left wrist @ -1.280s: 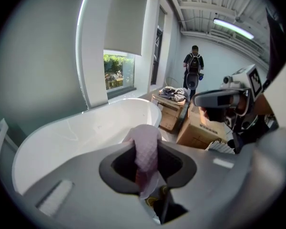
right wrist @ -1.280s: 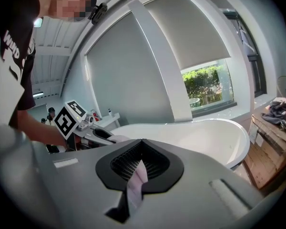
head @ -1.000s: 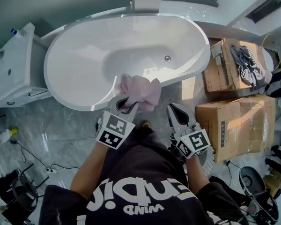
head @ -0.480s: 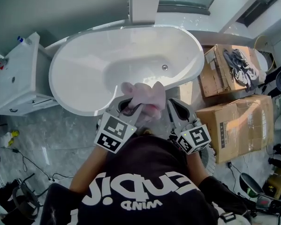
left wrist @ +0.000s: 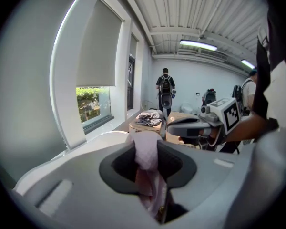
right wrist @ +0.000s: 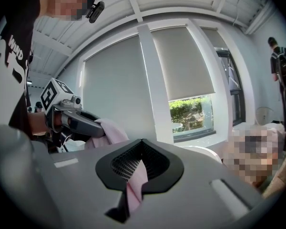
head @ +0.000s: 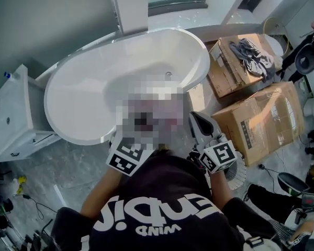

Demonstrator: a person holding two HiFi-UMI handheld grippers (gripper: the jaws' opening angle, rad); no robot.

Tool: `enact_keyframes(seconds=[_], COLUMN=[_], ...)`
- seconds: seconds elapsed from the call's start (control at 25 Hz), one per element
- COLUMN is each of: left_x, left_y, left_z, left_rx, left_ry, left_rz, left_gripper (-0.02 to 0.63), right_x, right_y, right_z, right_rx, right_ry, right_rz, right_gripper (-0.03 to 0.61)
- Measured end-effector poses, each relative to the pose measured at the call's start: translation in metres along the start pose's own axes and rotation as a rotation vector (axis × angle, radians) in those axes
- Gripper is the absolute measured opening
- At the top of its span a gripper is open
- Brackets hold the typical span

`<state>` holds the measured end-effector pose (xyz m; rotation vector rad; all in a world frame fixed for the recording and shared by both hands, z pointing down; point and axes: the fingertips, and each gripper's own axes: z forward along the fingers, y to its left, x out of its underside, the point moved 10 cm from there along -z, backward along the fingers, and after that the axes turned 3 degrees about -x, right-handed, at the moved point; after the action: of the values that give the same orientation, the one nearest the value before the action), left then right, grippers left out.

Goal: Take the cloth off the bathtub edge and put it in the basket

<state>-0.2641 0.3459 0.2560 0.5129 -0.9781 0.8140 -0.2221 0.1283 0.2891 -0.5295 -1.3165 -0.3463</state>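
Note:
The pink cloth (left wrist: 145,151) hangs pinched in my left gripper (left wrist: 148,162), lifted in front of the white bathtub (head: 73,98). In the head view a mosaic patch covers the cloth and the left jaws. My right gripper (head: 196,120) sits right beside that patch. In the right gripper view a strip of the pink cloth (right wrist: 136,185) fills the narrow gap of my right gripper (right wrist: 138,173), and the left gripper (right wrist: 81,123) holds the rest just to the left. A white slotted basket (head: 235,172) shows partly below the right marker cube.
Two cardboard boxes (head: 261,119) stand right of the tub, with dark clothes (head: 248,54) on the far one. A white cabinet (head: 10,119) is at the left. Cables (head: 36,205) lie on the grey floor. A person (left wrist: 165,90) stands far off by the wall.
Both grippers have risen, lifting the cloth off the tub's near rim. The right gripper has closed in from beside the cloth onto it.

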Motion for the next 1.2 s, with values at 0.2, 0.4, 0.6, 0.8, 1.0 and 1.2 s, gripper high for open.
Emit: enact_keyframes(seconds=[0.2, 0.4, 0.6, 0.8, 1.0, 1.2], left_x=[-0.023, -0.040, -0.052, -0.061, -0.068, -0.066], left_y=[-0.018, -0.053, -0.092, -0.146, -0.203, -0.262], left_z=[0.014, 0.047, 0.077, 0.098, 0.111, 0.123], left_rx=[0.129, 0.311, 0.457, 0.599, 0.723, 0.834], left_ry=[-0.042, -0.070, -0.081, -0.081, -0.080, -0.056], left_rz=[0.064, 0.160, 0.222, 0.259, 0.319, 0.370], left_gripper=[0.075, 0.075, 0.075, 0.075, 0.075, 0.075], right_x=[0.002, 0.015, 0.027, 0.042, 0.054, 0.067], right_y=[-0.003, -0.005, 0.000, 0.012, 0.026, 0.033], right_z=[-0.042, -0.101, -0.160, -0.233, -0.284, -0.330], right_rx=[0.163, 0.379, 0.560, 0.753, 0.888, 0.971], right_ry=[-0.026, -0.061, -0.100, -0.126, -0.163, -0.189], right_rz=[0.010, 0.025, 0.045, 0.079, 0.091, 0.104], right_gripper=[0.009, 0.009, 0.009, 0.009, 0.009, 0.009])
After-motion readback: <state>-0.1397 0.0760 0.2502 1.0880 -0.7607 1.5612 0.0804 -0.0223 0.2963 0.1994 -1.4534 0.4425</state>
